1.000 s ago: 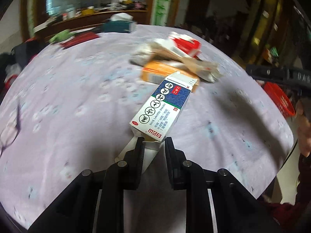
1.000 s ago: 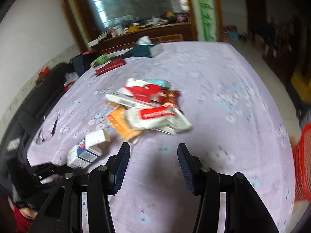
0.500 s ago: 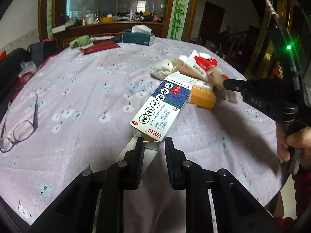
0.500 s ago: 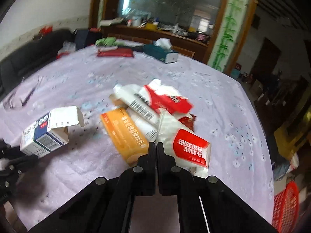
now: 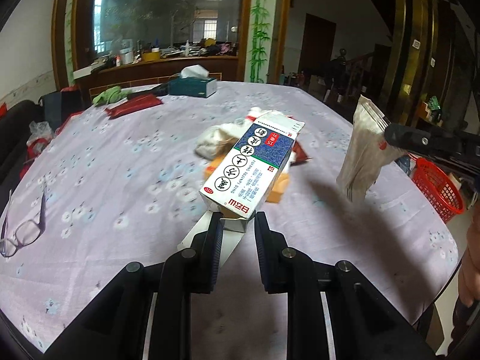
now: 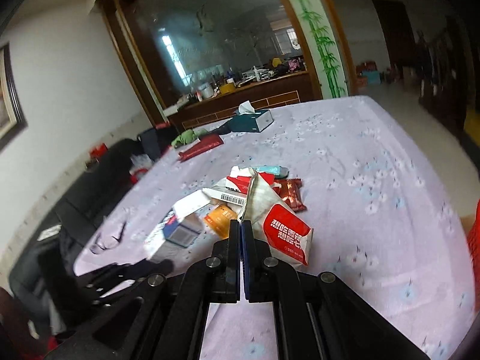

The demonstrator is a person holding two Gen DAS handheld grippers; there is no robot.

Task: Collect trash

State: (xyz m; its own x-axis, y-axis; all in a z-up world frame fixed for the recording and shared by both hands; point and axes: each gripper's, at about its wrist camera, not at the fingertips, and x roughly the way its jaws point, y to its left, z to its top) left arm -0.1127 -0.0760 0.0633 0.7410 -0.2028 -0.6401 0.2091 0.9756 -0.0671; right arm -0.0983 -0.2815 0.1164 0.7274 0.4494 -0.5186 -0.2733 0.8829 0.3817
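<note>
My left gripper (image 5: 236,221) is shut on the flap end of a blue and white medicine box (image 5: 251,169), held up above the table. My right gripper (image 6: 241,225) is shut on a white snack bag with a red label (image 6: 280,225), lifted off the pile. In the left wrist view that bag (image 5: 361,153) hangs from the right gripper (image 5: 390,134) at the right. The trash pile (image 6: 255,187) lies mid-table: an orange box (image 6: 221,219), red and white packs, a red wrapper (image 6: 290,195). The medicine box (image 6: 177,232) shows at lower left.
A red basket (image 5: 436,187) stands off the table's right edge. Glasses (image 5: 22,231) lie at the left edge of the floral tablecloth (image 5: 120,165). A tissue box (image 5: 193,85), a green cloth (image 5: 109,95) and a red pouch (image 5: 133,106) sit at the far side.
The right gripper shut on the snack bag and lifted it clear of the pile. The left gripper kept hold of the medicine box and raised its view.
</note>
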